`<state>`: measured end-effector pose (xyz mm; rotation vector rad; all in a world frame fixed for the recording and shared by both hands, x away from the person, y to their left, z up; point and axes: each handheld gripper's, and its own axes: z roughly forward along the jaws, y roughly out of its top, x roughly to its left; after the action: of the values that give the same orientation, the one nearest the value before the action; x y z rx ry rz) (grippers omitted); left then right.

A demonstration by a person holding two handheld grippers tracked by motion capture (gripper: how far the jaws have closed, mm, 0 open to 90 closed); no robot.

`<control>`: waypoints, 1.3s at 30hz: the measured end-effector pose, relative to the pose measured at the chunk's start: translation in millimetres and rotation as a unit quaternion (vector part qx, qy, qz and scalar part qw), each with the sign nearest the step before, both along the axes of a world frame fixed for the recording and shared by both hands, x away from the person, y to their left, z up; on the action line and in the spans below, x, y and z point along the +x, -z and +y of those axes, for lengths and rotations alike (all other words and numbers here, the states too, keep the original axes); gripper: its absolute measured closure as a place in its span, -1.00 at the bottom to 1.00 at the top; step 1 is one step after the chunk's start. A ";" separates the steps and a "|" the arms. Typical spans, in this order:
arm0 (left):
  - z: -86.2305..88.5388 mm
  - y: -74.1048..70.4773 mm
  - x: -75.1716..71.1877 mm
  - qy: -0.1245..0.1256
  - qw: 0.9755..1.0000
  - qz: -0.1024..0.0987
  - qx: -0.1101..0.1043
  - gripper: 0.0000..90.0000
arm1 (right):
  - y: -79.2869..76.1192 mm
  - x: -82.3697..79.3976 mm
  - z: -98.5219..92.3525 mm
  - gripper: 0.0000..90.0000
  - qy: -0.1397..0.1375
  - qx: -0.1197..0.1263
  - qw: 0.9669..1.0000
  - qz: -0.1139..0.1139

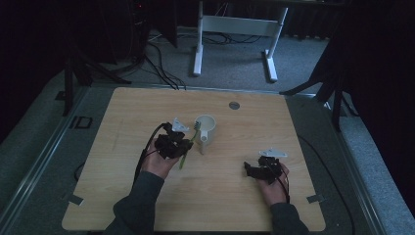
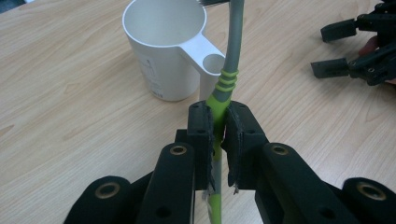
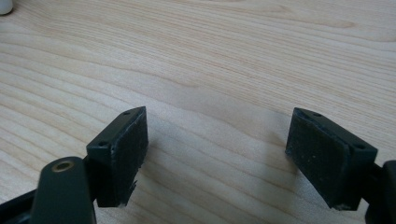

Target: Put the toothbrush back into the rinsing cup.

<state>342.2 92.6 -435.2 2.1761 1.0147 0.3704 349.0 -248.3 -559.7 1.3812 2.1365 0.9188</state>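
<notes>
The left gripper (image 2: 218,128) is clamped on a green-and-grey toothbrush (image 2: 229,70), head above the white cup (image 2: 163,51), apparently for dropping in. Well right of the cup, the right gripper (image 3: 215,154) rests apart on the bench (image 3: 210,56).

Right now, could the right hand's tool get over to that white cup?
Probably yes. The right tool is open and holds nothing, and bare table lies between it and the white cup. The left tool, clamped on a toothbrush, crowds the cup's far side.
</notes>
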 end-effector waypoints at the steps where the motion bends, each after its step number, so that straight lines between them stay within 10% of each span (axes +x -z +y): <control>1: 0.0 -0.2 -0.1 -0.001 1.000 0.000 -0.001 0.80 | 0.0 0.0 0.1 -0.55 0.000 0.000 1.000 0.000; 39: -1.9 -11.7 3.1 -0.016 0.999 -0.023 -0.038 0.80 | 0.0 0.0 0.2 -0.55 0.001 0.001 1.000 0.000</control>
<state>345.4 90.7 -423.5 2.0776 1.0225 0.3876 349.0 -248.1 -559.7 1.3831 2.1355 0.9201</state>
